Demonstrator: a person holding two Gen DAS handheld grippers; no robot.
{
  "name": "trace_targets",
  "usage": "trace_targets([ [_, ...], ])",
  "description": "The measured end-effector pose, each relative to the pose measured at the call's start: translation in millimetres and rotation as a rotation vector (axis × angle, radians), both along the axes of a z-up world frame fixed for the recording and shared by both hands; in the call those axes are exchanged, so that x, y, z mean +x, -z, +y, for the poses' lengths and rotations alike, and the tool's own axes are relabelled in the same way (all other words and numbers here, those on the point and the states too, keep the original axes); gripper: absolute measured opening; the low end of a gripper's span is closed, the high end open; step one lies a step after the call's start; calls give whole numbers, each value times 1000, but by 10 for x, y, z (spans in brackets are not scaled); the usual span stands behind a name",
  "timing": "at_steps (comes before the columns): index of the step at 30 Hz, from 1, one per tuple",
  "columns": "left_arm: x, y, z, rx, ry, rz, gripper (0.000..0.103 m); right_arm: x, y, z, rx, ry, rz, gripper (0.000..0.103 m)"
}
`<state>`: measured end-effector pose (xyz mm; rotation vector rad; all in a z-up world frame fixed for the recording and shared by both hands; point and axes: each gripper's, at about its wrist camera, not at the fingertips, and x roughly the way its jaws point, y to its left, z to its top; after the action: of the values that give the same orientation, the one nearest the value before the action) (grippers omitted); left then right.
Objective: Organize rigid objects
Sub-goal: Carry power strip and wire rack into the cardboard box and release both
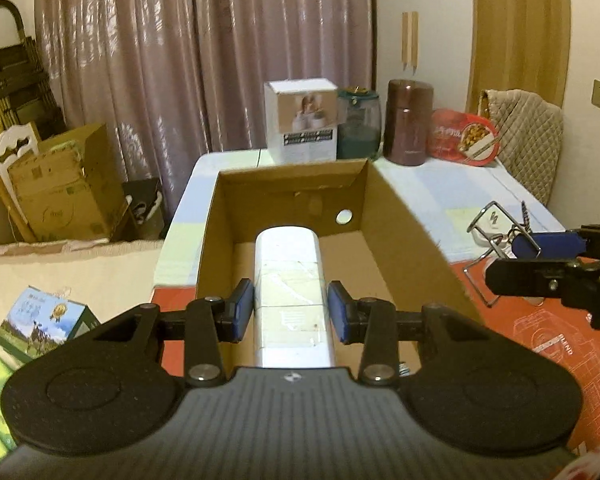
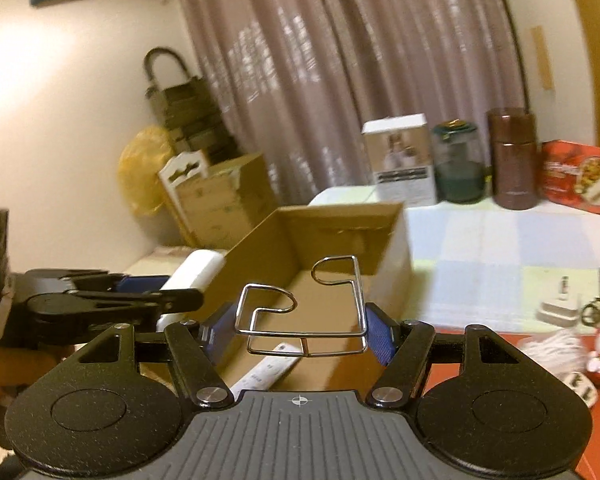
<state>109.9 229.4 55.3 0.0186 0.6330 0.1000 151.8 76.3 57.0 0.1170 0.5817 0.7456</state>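
left claw [image 1: 291, 312] clamps the white tube [image 1: 288, 280], right claw [image 2: 296, 328] grips the wire rack [image 2: 300, 308]. box [image 1: 400, 216] at 12 o'clock: lower both inside first, then release.

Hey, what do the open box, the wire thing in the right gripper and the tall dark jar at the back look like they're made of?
Open box: brown corrugated cardboard, matte, with folded flaps and a punched hole.
Wire holder: thin bent metal rod, shiny silver, probably steel or chrome-plated.
Tall jar: glossy dark brown with highlights on its side, plastic or glazed ceramic; the pictures leave that open.
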Motion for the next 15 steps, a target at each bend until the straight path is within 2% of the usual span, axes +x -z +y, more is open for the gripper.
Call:
trace_targets([
  [7, -6, 216, 75, -16, -11, 33, 35, 71, 157, 318, -53, -49, 18, 65],
  [15, 33, 331, 173, -28, -23, 57, 35, 129, 266, 434, -95, -68, 51, 65],
])
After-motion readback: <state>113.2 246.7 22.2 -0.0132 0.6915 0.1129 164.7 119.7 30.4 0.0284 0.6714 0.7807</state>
